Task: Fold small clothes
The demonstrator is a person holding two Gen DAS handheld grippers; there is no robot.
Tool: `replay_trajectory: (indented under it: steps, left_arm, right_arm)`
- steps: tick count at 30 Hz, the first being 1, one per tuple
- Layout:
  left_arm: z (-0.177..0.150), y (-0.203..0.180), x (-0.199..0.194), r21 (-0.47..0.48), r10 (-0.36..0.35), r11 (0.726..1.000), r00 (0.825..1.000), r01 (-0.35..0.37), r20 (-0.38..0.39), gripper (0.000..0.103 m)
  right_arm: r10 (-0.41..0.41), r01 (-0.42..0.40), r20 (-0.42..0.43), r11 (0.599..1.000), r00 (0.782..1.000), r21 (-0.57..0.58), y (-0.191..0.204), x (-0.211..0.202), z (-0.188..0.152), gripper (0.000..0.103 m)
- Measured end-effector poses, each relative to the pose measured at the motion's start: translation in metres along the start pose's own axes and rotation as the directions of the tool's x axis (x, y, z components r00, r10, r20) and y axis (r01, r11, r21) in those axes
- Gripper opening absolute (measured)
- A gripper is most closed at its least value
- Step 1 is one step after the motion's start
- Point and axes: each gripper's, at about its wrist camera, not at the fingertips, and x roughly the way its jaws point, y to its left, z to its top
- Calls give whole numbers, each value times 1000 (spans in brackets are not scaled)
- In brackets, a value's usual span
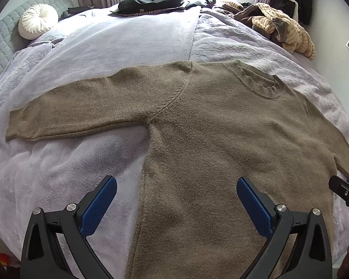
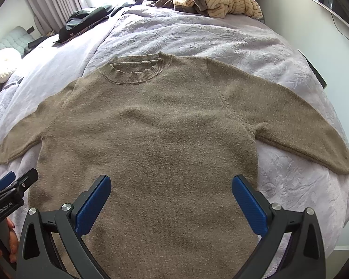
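Observation:
A brown knitted sweater (image 1: pixel 209 127) (image 2: pixel 156 127) lies flat and face up on the bed, collar (image 2: pixel 137 72) away from me and both sleeves spread out sideways. My left gripper (image 1: pixel 176 186) hovers open over the sweater's lower left side, its jaws wide apart with nothing between them. My right gripper (image 2: pixel 171 183) stands open over the lower middle of the body, also holding nothing. The left sleeve (image 1: pixel 65 116) reaches to the left and the right sleeve (image 2: pixel 302 125) to the right. Each gripper shows at the edge of the other's view.
The bed carries a lilac fleece blanket (image 1: pixel 81 53) and a crinkled quilt (image 2: pixel 209 34). At the far end lie a striped cream garment pile (image 1: pixel 283 28) and dark clothes (image 1: pixel 149 0). A round white cushion (image 1: pixel 37 21) rests by the headboard. A hand (image 2: pixel 11 239) holds the left gripper.

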Motion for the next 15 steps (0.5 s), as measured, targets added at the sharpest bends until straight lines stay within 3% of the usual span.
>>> replay_trajectory:
  steps: [5,9,12,15]
  left_arm:
    - [5,19,5,-31,-53,998,999,54,11,103]
    - [12,62,12,-95,-60,993,997,64,39,103]
    - [18,110,19,-174,-3,985,998,14,64,103]
    - [18,167,26,-274,142,954,988,-121,59,103]
  right_arm:
    - [8,-8,-5,1000,1000,0,4,2,-1,103]
    - [13,-13,-10,1000,1000,-14,15,4,-3,103]
    - [23,-24,-16,999,1000,-30,26,5,-5,103]
    - [31,-32,-26,998,999,-54,41,8,-7,103]
